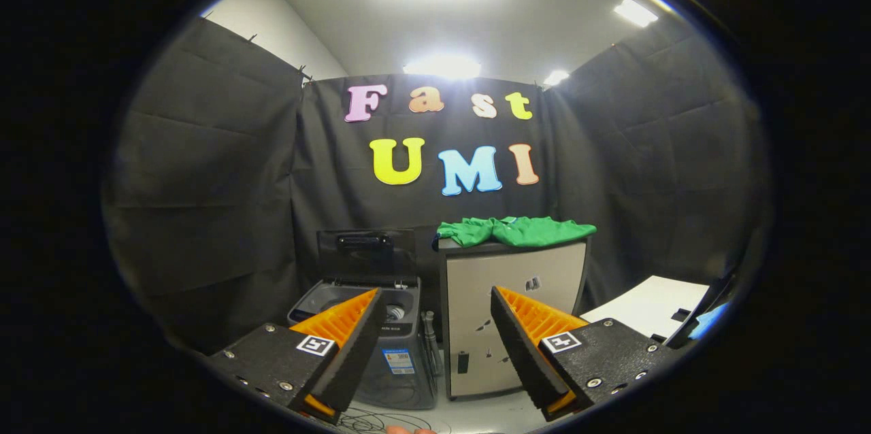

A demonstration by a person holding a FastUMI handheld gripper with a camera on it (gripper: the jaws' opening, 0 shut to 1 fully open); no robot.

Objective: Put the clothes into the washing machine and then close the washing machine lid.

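Note:
A green garment [515,230] lies crumpled on top of a pale cabinet [514,311], well beyond my fingers and a little right of the gap between them. To the cabinet's left stands a small grey top-loading washing machine [381,345] with its dark lid [366,252] raised upright at the back; the drum opening shows behind my left finger. My gripper [434,301] is open, fingers spread wide, nothing between them, some way short of both the machine and the cabinet.
Black cloth walls close in the booth behind and on both sides. A white board [650,305] lies low to the right of the cabinet, with a dark object and something blue beside it. Cables [381,420] trail on the floor before the machine.

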